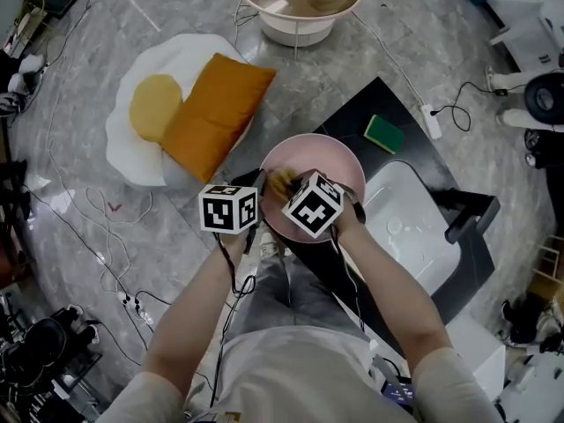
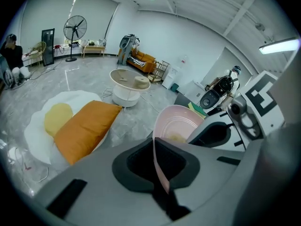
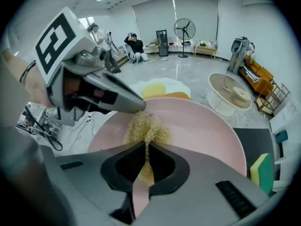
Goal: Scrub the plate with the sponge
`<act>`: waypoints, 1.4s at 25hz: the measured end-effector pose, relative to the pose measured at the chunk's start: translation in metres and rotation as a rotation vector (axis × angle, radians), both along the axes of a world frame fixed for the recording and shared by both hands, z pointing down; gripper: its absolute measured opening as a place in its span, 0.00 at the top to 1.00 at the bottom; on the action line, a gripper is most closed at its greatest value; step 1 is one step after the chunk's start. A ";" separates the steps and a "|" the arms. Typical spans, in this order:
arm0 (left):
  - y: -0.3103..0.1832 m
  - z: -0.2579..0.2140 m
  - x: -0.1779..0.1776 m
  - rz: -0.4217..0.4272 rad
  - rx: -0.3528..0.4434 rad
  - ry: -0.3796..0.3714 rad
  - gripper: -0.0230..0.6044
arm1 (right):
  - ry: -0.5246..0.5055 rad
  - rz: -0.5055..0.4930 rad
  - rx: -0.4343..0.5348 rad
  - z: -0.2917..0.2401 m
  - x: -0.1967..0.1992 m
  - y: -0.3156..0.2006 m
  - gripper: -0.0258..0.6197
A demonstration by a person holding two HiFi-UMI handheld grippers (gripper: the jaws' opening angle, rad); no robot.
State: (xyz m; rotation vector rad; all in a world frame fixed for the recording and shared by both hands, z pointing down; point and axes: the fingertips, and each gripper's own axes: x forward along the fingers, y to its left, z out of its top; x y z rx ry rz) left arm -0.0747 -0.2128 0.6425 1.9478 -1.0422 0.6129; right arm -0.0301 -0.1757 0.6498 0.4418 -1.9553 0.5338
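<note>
Plate: pink, round, faintly ringed inside. It is lifted off the black surface and held in the air just beside the sink, on the side away from the tap. Holder: my left hand-held gripper, pressed together on the plate's rim, which runs edge-on between the pads in the left gripper view. I judge that a rim pinch is used because it leaves the whole inner face bare for scrubbing. It also keeps the plate tilted, face turned toward my other hand. Tool: a straw-coloured fibrous scrubber, pinched at its near end by my right hand-held gripper. Its loose tuft sticks out past the tips and lies against the plate's face, close to where the left tips grip. Held by the tail this way, it is the fibres that rub the plate and not the hard pads, as I read it. Spare: a green-and-yellow sponge lies flat on the surface beyond the sink, apart from both of my tools and untouched. Off the surface, well apart from the sink: a white and yellow egg-shaped cushion on the floor, with an orange pillow lying across it. Status, by my estimate: scrubbing is under way near one rim, and the far half of the face has yet to be covered. No water or suds can be seen.
</note>
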 end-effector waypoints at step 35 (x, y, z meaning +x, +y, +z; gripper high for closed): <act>-0.006 0.001 0.003 0.020 -0.002 -0.002 0.92 | 0.028 -0.008 -0.007 0.000 -0.003 0.022 0.89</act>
